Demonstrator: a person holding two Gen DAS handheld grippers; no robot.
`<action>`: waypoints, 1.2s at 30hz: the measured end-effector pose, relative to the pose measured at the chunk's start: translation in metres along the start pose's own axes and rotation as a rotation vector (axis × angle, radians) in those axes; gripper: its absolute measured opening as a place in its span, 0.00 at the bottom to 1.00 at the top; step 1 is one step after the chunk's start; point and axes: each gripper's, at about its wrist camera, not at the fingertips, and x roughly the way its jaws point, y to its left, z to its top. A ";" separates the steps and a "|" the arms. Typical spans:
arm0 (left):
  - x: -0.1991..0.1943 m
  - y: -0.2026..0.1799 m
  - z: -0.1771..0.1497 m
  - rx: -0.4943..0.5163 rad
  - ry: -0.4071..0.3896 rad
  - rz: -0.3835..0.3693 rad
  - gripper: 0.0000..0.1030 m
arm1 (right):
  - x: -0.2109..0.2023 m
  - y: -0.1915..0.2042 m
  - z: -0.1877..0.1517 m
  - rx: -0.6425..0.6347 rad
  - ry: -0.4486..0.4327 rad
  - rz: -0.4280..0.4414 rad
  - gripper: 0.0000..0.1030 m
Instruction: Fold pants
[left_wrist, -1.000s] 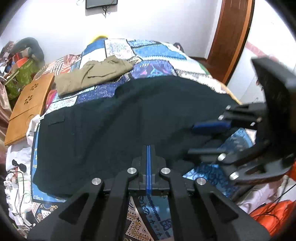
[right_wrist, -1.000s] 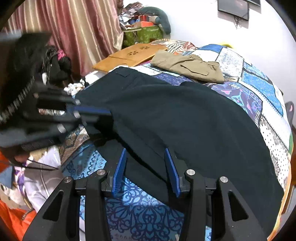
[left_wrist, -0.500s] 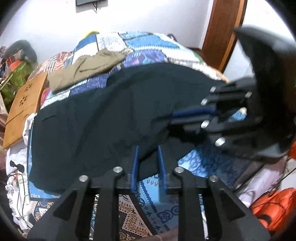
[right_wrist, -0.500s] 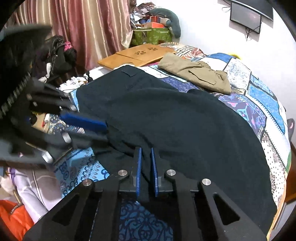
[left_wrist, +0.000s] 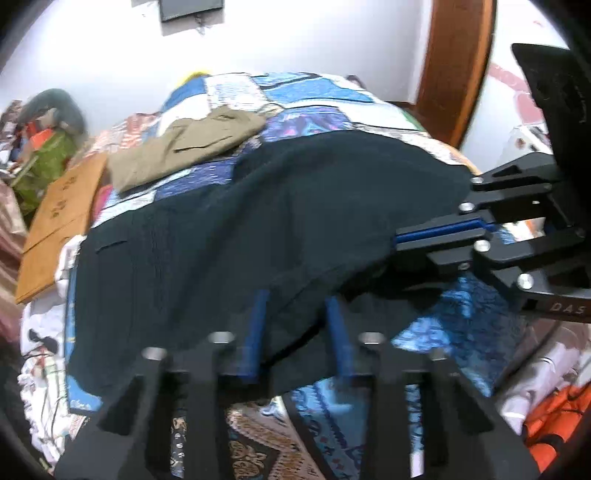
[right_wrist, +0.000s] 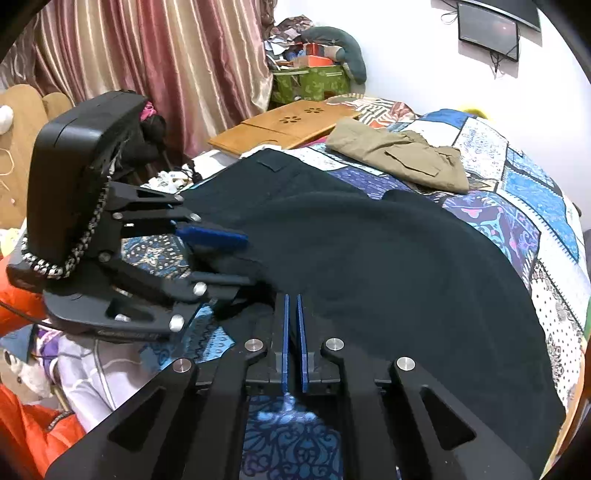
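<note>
From left to right across the bed: a wooden lap tray (left_wrist: 61, 218) lay at the far left edge, a folded pair of khaki trousers (left_wrist: 184, 147) rested behind it on the patchwork quilt (left_wrist: 295, 94), and the black pants (left_wrist: 258, 221) were spread across the middle of the quilt, their near hem toward both tools. The left gripper (left_wrist: 297, 325) stood at that hem with its jaws a narrow way apart and closing, a fold of black cloth lying between the blue pads; whether the pads already pressed on it could not be told. To its right, the right gripper (right_wrist: 291, 328) was pinched tight on the same hem edge. The step in hand appeared to be securing both hem corners. The next move would likely call for both grips being firm, then lifting the hem evenly and carrying it toward the far waistband.
</note>
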 end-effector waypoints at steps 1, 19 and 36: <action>-0.001 -0.002 0.000 0.012 0.000 0.006 0.13 | -0.002 0.002 0.001 0.001 -0.003 0.015 0.02; -0.024 -0.011 0.009 0.028 -0.031 0.020 0.05 | 0.012 -0.003 -0.001 -0.096 0.027 -0.155 0.31; -0.027 -0.022 -0.012 0.048 -0.003 -0.032 0.05 | 0.007 0.006 -0.012 -0.108 0.059 -0.071 0.12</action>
